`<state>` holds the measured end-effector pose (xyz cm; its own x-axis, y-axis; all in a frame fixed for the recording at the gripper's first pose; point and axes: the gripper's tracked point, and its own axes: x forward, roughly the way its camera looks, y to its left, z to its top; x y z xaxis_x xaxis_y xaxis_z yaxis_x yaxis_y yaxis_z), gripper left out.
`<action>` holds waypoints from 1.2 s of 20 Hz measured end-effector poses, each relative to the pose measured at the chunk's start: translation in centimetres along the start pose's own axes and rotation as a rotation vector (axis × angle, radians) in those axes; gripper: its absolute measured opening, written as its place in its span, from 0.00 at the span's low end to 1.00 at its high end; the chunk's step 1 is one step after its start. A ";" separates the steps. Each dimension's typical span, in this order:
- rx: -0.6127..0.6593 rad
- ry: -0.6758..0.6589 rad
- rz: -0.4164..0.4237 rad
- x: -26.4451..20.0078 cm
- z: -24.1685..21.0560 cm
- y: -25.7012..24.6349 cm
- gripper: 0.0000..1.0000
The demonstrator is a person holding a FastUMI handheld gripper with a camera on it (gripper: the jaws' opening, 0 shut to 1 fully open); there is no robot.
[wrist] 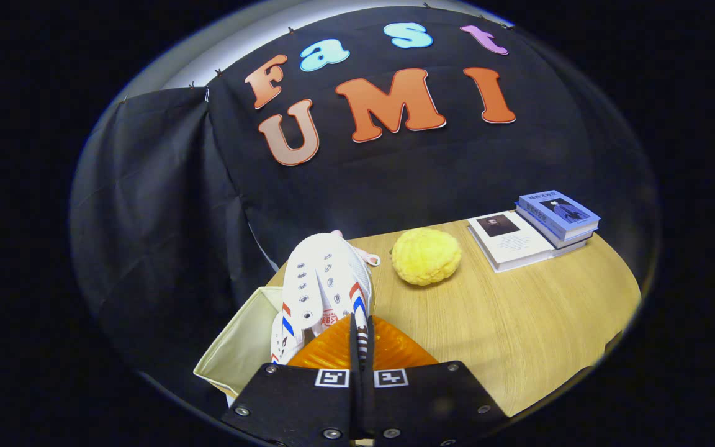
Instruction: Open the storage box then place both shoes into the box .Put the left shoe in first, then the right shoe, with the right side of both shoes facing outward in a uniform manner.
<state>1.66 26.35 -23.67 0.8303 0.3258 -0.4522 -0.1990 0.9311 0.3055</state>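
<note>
My gripper point(360, 326) is shut on the side rim of a white shoe point(326, 279) with red and blue stripes. The shoe is tilted, its laced top facing away from me and its orange ribbed sole point(395, 347) lying just ahead of the fingers. It hangs over the right part of an open cream fabric storage box point(239, 341) at the table's left end. Inside the box, left of the fingers, a second white shoe point(281, 346) with the same stripes stands against the held one. Its lower part is hidden.
The box stands on a wooden table point(519, 323). A yellow bumpy round thing point(426, 256) lies beyond the shoe, to the right. Farther right lie a white book point(509, 239) and a stack of blue books point(557, 216). Black cloth walls close the back and left.
</note>
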 end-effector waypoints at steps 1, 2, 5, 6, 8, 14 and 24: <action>0.005 0.008 0.009 0.2 -0.5 1.2 0.00; 0.009 0.015 0.015 0.5 -0.9 2.4 0.00; -0.012 0.029 0.011 1.5 -2.2 5.1 0.00; -0.017 0.034 0.009 1.8 -2.7 5.8 0.00; -0.022 0.052 0.010 2.3 -3.7 7.1 0.00; -0.101 0.102 -0.036 3.1 -6.8 7.5 0.00; -0.279 0.009 -0.014 1.1 -3.1 8.1 0.98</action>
<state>-0.65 34.74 -24.25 0.8297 0.3133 -0.4621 -0.3245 0.9441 0.0574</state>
